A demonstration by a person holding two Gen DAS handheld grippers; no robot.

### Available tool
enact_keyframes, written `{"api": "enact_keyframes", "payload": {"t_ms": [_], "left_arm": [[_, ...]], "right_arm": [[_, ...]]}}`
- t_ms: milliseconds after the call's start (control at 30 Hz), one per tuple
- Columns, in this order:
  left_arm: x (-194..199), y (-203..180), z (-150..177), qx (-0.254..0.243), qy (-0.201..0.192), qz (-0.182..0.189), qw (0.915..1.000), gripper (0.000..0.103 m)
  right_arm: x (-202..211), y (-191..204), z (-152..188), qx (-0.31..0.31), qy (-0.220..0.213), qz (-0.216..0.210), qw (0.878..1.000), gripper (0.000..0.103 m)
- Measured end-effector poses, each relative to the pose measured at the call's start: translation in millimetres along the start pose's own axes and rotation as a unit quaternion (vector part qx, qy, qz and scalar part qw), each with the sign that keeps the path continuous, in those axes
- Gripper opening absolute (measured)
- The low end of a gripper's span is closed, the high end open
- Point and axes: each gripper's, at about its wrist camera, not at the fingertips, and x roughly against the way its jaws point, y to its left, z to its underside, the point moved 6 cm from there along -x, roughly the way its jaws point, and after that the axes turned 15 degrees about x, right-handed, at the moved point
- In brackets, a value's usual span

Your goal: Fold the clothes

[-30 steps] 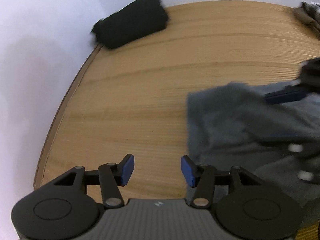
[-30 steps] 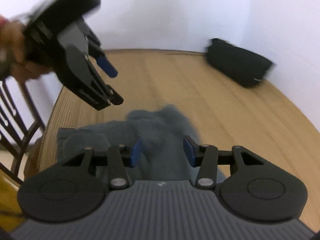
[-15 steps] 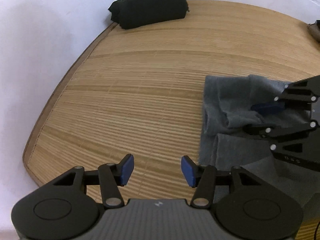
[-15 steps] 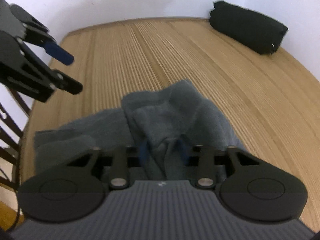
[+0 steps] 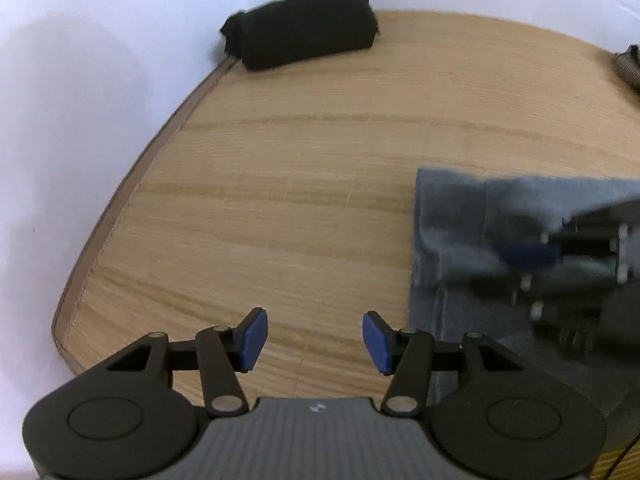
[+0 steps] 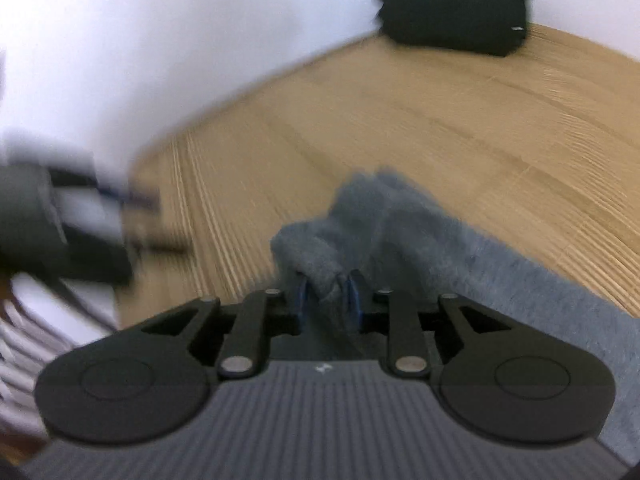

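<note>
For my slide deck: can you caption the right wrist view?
Right gripper pinches a bunched fold of the grey garment over the wooden table, black bundle by the wall.

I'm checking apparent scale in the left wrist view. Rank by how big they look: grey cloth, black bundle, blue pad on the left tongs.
1. Grey cloth, though partly cut off.
2. Black bundle, farther away, so its true size is unsure.
3. Blue pad.

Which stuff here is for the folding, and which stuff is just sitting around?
For the folding:
- grey garment, bunched up on the wooden table
- right gripper, pinching the grey cloth
- left gripper, open, over bare table

Just sitting around:
- black folded bundle at the far edge by the wall
- something brownish at the table's right edge, too cut off to name
</note>
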Motion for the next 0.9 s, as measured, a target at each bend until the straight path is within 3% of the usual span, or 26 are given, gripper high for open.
{"api": "enact_keyframes", "payload": {"t_ms": [100,167,233,300,400,467,567,600,667,767,867,900], "left_arm": [[9,-16,-14,-0.011,-0.028,0.038,0.9988,0.055],[15,-37,-23,-0.026,-0.045,0.077,0.9957,0.057],[13,-65,-28,-0.049,-0.044,0.119,0.9907,0.058],[5,-94,-28,-0.075,-0.041,0.146,0.9856,0.058],[-21,-128,-26,-0.106,-0.022,0.149,0.9828,0.058],[-41,-141,-25,-0.116,-0.001,0.134,0.9841,0.058],[-62,-147,-16,-0.138,0.015,0.105,0.9848,0.062],[-64,-146,-16,-0.139,0.006,0.103,0.9849,0.069],[-66,-144,-16,-0.146,-0.002,0.096,0.9845,0.077],[-65,-144,-18,-0.14,0.011,0.092,0.9857,0.076],[-50,-155,-19,-0.145,0.005,0.09,0.9853,0.062],[-41,-161,-17,-0.152,-0.004,0.094,0.9838,0.062]], "right_arm": [[33,0,5,-0.011,-0.031,0.024,0.999,0.027],[65,-9,6,-0.029,-0.057,0.044,0.997,0.041],[103,-28,18,-0.046,-0.075,0.107,0.99,0.047],[135,-54,40,-0.072,-0.065,0.192,0.977,0.047],[179,-116,103,-0.169,-0.022,0.316,0.933,0.048],[207,-154,150,-0.242,0.007,0.384,0.891,0.048],[230,-193,214,-0.288,0.076,0.461,0.836,0.047],[236,-199,230,-0.299,0.08,0.469,0.827,0.052],[244,-202,246,-0.323,0.031,0.454,0.83,0.055],[234,-198,235,-0.301,0.054,0.465,0.831,0.055],[258,-189,230,-0.323,0.021,0.481,0.815,0.056],[270,-182,232,-0.336,0.006,0.485,0.808,0.056]]}}
